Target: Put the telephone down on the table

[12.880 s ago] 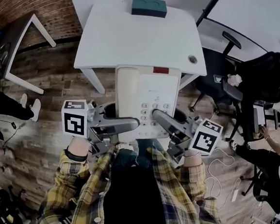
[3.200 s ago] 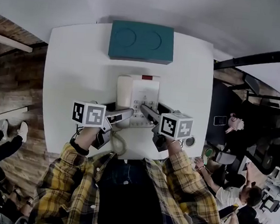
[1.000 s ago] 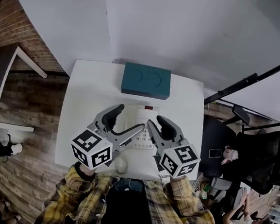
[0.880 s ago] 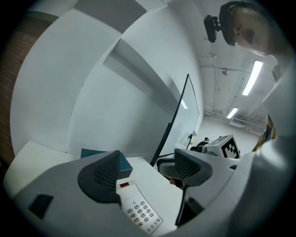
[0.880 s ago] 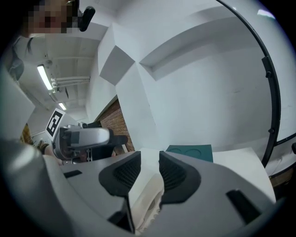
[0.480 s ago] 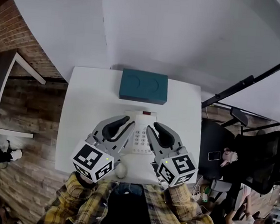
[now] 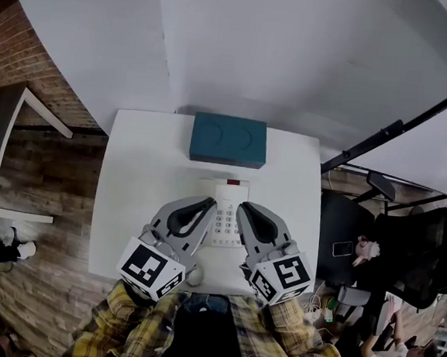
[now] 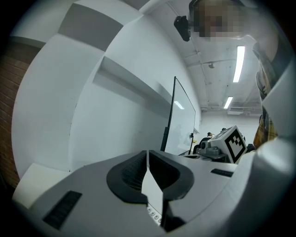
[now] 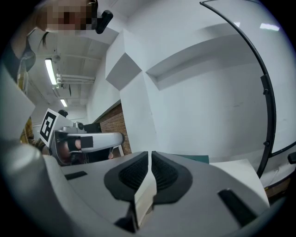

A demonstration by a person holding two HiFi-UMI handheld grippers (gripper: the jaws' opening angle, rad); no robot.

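The pale telephone (image 7: pixel 227 191) lies flat on the white table (image 7: pixel 138 182), keypad up, just in front of a teal box. Both grippers hover over its near half, apart from it. My left gripper (image 7: pixel 210 203) is shut with nothing in it; in the left gripper view its jaws (image 8: pixel 147 153) meet, with the telephone's keys (image 8: pixel 155 215) showing below them. My right gripper (image 7: pixel 241 207) is closing, nothing between its jaws; in the right gripper view the tips (image 9: pixel 150 153) almost touch above the telephone's edge (image 9: pixel 142 200).
A teal box (image 7: pixel 228 139) stands at the table's back edge against the white wall. Black office chairs (image 7: pixel 404 252) and seated people are to the right. A dark side table (image 7: pixel 8 147) stands on the wood floor to the left.
Both grippers' jaws have gone from wide open to closed and have drawn back toward me, above the telephone. The telephone has stayed in place on the table.
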